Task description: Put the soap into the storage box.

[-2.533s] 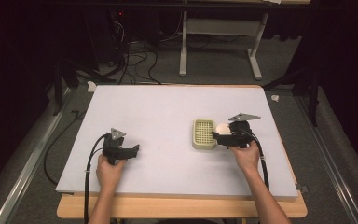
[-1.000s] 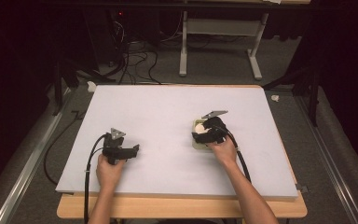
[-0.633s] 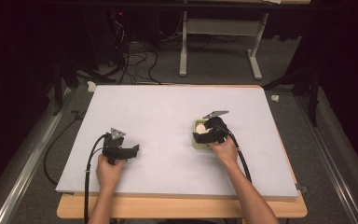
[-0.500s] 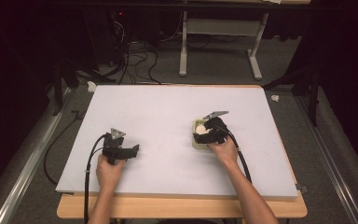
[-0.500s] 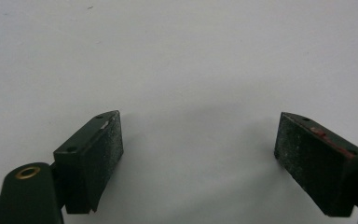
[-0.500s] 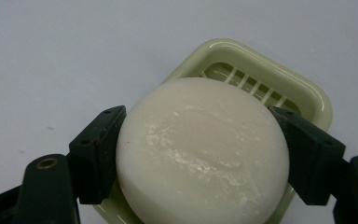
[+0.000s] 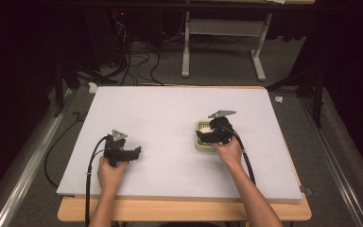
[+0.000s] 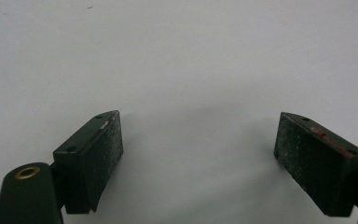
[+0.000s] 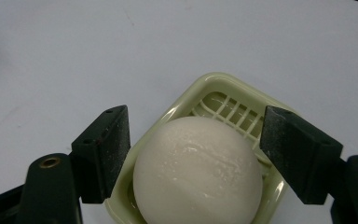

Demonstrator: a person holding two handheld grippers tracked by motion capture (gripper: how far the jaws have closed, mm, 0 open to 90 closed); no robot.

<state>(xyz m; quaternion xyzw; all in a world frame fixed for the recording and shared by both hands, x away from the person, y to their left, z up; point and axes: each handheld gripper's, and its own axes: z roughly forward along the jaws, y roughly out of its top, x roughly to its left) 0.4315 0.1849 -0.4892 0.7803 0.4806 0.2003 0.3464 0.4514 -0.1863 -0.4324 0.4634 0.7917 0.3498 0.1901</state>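
on my high view the left gripper (image 7: 134, 152) sits over the surface (image 7: 170, 109) toward the near left corner, held in the person's left hand (image 7: 109, 171), with its cable (image 7: 90, 179) looping back off the near edge. its own camera shows me both black jaws spread wide with nothing but bare white surface between them.

the right gripper (image 7: 203, 135) is right of the middle of the surface, nearer the near edge than the far one, gripped by the right hand (image 7: 229, 152), the grey three-cornered plate (image 7: 221, 114) standing above it. it hangs over a pale yellow-green tray (image 7: 201, 144) with a slatted bottom. through the right gripper view i see that tray (image 9: 214, 88) resting flat on the white surface, and a smooth white ball (image 9: 198, 170), egg-like, sitting in it and covering most of the slats. the right gripper (image 9: 195, 140) has its jaws wide apart, one on either side of the ball. the left-hand jaw in that view is just beside the tray's rim; the other stands over the tray's opposite edge. i see a thin gap between each pad and the ball, so nothing is clamped, though i cannot tell whether the pads touch the tray's rim.
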